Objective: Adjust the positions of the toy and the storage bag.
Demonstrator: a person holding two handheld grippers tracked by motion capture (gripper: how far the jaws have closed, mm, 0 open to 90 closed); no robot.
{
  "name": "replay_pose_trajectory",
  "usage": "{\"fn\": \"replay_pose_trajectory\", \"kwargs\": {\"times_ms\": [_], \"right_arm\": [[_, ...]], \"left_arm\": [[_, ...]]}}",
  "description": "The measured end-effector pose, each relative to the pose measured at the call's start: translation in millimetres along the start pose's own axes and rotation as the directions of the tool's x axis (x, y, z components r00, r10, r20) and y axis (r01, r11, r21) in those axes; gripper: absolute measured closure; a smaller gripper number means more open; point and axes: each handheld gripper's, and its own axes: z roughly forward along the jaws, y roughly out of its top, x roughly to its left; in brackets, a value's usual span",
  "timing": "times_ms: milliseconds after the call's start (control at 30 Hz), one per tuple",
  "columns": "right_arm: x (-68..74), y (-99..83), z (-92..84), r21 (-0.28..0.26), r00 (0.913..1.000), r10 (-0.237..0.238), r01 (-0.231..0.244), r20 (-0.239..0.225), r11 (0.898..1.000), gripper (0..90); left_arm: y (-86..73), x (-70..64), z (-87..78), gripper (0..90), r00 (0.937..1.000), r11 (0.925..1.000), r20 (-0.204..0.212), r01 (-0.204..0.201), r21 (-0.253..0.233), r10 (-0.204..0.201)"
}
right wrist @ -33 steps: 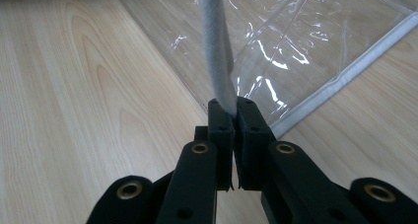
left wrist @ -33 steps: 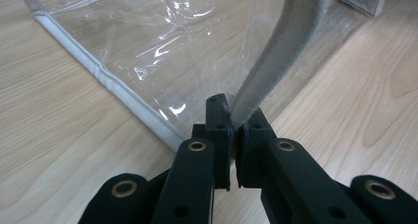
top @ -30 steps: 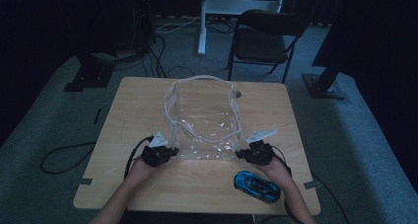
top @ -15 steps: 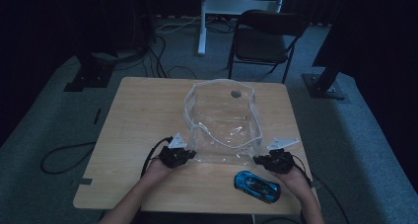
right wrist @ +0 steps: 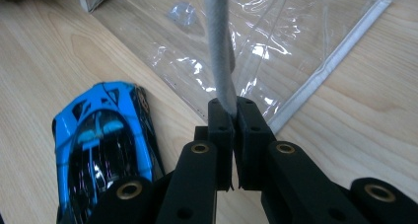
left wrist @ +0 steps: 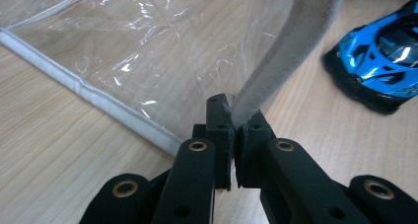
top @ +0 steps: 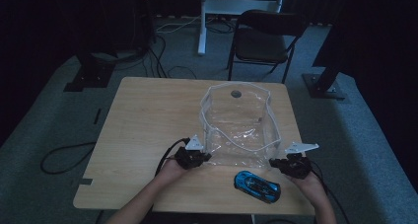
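Note:
A clear plastic bag (top: 239, 123) with a white fabric rim lies on the wooden table (top: 148, 115), its mouth held wide toward me. My left gripper (top: 199, 157) is shut on the bag's rim at its near left corner; in the left gripper view the grey-white rim strip (left wrist: 288, 46) is pinched at my left gripper (left wrist: 235, 116). My right gripper (top: 282, 164) is shut on the rim at the near right corner, with the strip (right wrist: 219, 51) clamped in my right gripper (right wrist: 231, 110). A blue toy car (top: 256, 185) (right wrist: 101, 147) (left wrist: 382, 56) lies on the table just in front of the bag, between my hands.
A black folding chair (top: 263, 41) and a white table leg (top: 202, 21) stand beyond the table's far edge. Cables (top: 64, 157) run over the grey carpet at the left. The table's left half is bare wood.
Both grippers have carried the bag to the right across the table. The bag now sits over the table's right half, and the car lies between my hands.

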Motion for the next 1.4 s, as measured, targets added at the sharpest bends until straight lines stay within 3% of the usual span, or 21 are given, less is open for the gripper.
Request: {"fn": "replay_pose_trajectory", "kwargs": {"times_ms": [300, 767, 800, 867, 967, 1133, 1300, 1400], "right_arm": [[-8.0, -10.5, -9.1, -0.017, 0.9993, 0.036, -0.036, 0.009, 0.999, 86.5], [-8.9, -13.5, -13.4, -0.009, 0.9996, 0.024, -0.024, 0.017, 1.0, 85.0], [-8.9, -13.4, -13.7, -0.01, 0.9995, 0.029, -0.029, 0.006, 1.0, 77.3], [-7.8, -12.9, -14.9, -0.016, 0.9996, 0.025, -0.025, -0.008, 1.0, 69.9], [-2.6, -10.4, -17.2, -0.019, 0.9998, 0.007, -0.007, -0.019, 1.0, 60.7], [1.1, -10.4, -22.5, -0.048, 0.9991, 0.023, -0.025, -0.036, 0.999, 45.0], [2.2, -18.1, -25.0, -0.081, 0.9979, 0.057, -0.059, -0.029, 0.995, 36.6], [2.4, -21.1, -23.8, -0.073, 0.9973, 0.065, -0.068, -0.034, 0.995, 33.9]], "left_arm": [[4.2, -7.4, 6.9, 87.1, 0.9994, 0.9999, 0.033, -0.014, 0.001, 0.014], [4.2, -9.5, 9.3, 87.0, 0.9982, 0.9999, 0.057, -0.015, -0.008, 0.016], [4.4, -9.7, 9.0, 86.4, 0.9983, 0.9998, 0.055, -0.017, -0.006, 0.018], [5.3, -10.2, 7.9, 76.7, 0.9991, 0.9993, 0.023, -0.037, 0.006, 0.036], [4.1, -7.0, 3.7, 65.5, 0.9994, 0.9995, 0.017, -0.03, 0.012, 0.029], [-2.9, -3.5, -5.2, 59.8, 0.9998, 1.0, 0.017, -0.004, 0.008, 0.004], [-9.9, 2.2, -14.9, 47.2, 0.9997, 0.9997, 0.004, 0.022, 0.009, -0.022], [-14.5, 4.4, -21.3, 46.8, 0.9994, 0.9994, -0.012, 0.034, 0.001, -0.034]]}}
